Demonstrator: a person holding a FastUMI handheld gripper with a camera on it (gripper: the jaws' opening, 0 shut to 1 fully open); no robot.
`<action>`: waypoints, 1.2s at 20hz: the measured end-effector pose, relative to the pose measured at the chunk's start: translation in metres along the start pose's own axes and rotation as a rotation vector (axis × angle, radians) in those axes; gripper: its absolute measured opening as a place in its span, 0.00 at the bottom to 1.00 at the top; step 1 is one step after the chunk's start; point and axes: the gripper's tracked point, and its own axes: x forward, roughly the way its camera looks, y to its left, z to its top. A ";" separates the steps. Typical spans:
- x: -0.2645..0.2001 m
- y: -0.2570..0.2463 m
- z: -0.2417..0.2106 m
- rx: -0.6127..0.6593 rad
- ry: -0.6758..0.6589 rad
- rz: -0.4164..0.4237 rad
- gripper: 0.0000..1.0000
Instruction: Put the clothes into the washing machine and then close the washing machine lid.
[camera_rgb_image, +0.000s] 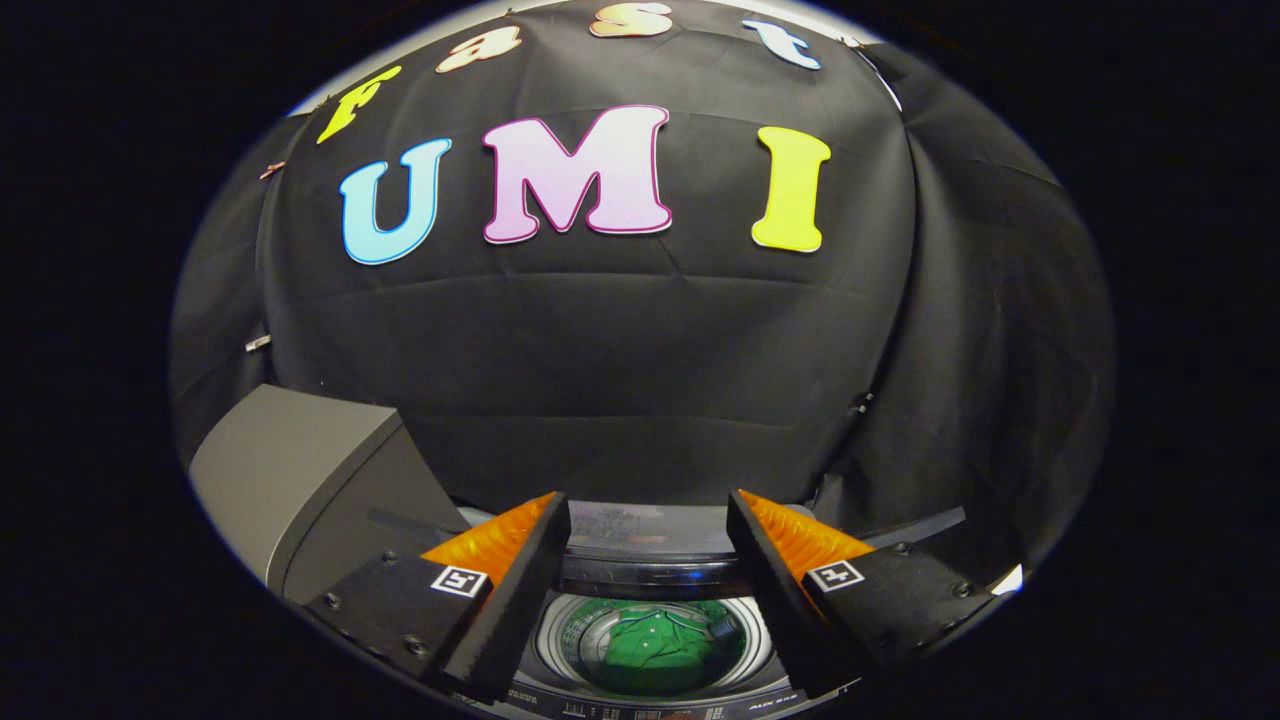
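Above the open washing machine (640, 560) I have the gripper (648, 520) hovering, its two fingers spread wide apart with nothing between them but the view down into the tub. Going from the biggest thing down: the booth's black cloth wall (620, 380) stands behind the machine, and off beyond my left finger a grey slab rises at a tilt, which I take to be the washing machine lid (290, 470) standing open, though I cannot see its hinge to be sure. Below and between the fingers sits the round drum (580, 640), and inside it lies the green garment (655, 645), crumpled toward the middle of the tub and apparently fully inside the rim. So I judge the first half of the job done and the lid the part left. The risks from here are mostly about that lid. If I swing across with the fingers this wide, one of them could clip the tub's rim or the control panel at the back of the machine before I reach the slab. If I push the lid from a poor spot or too briskly, it may drop and slam, or skid off my finger. I also cannot tell whether any cloth drapes over the near rim below the fingers; a stray fold there would keep the lid from seating.
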 end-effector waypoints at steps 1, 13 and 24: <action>-0.004 0.002 -0.005 -0.012 0.010 -0.001 1.00; -0.051 0.064 -0.010 -0.029 -0.054 0.077 0.99; -0.127 0.127 0.095 -0.019 -0.405 0.131 0.99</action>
